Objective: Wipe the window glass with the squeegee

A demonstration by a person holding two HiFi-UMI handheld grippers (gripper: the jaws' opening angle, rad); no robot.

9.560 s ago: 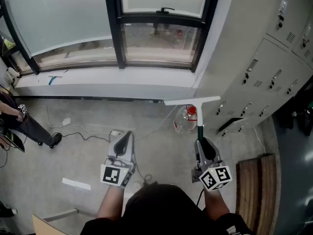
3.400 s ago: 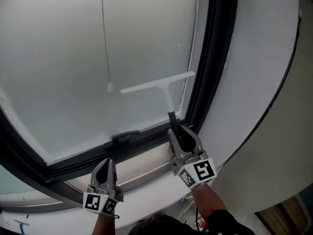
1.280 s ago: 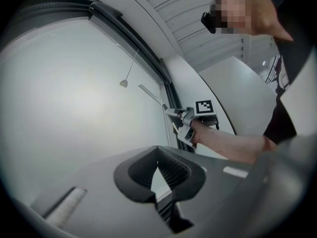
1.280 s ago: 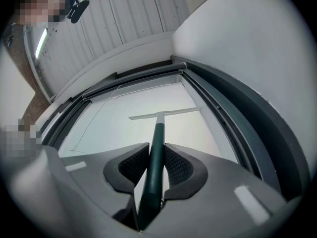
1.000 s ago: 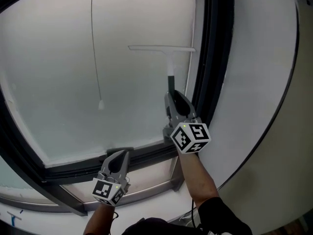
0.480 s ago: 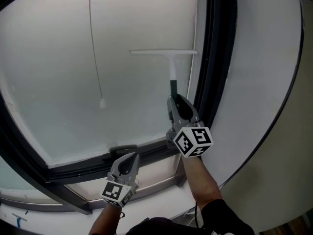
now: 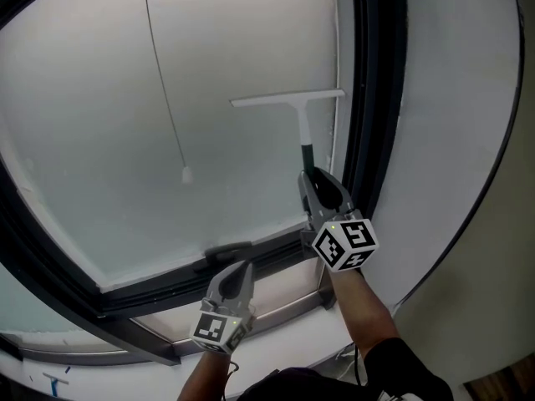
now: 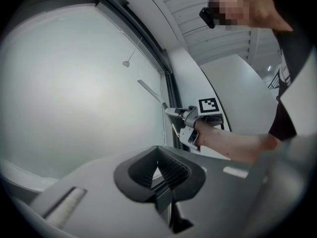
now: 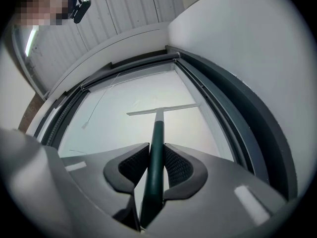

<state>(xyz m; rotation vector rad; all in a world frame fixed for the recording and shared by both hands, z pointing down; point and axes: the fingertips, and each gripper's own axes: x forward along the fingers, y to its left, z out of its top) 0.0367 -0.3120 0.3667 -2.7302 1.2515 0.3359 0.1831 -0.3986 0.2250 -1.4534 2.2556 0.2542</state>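
Observation:
The squeegee has a white blade (image 7: 287, 99) lying flat against the frosted window glass (image 7: 125, 140) near the pane's right edge. Its dark green handle (image 7: 306, 153) runs down into my right gripper (image 7: 313, 179), which is shut on it. In the right gripper view the handle (image 9: 156, 143) is clamped between both pads, and the blade (image 9: 163, 109) lies level across the glass. My left gripper (image 7: 242, 268) hangs lower, in front of the window's bottom frame. It is shut with nothing in it (image 8: 161, 170). The left gripper view shows the right gripper (image 8: 181, 119) and the squeegee (image 8: 148, 90) from the side.
A black window frame (image 7: 368, 98) runs up just right of the blade, with white wall (image 7: 451, 140) beyond it. A thin blind cord with a small pull (image 7: 186, 175) hangs left of the squeegee. A black window handle (image 7: 227, 249) sits on the bottom frame.
The blade has slid a little way down the glass with my right gripper. My left gripper has drifted right and slightly lower.

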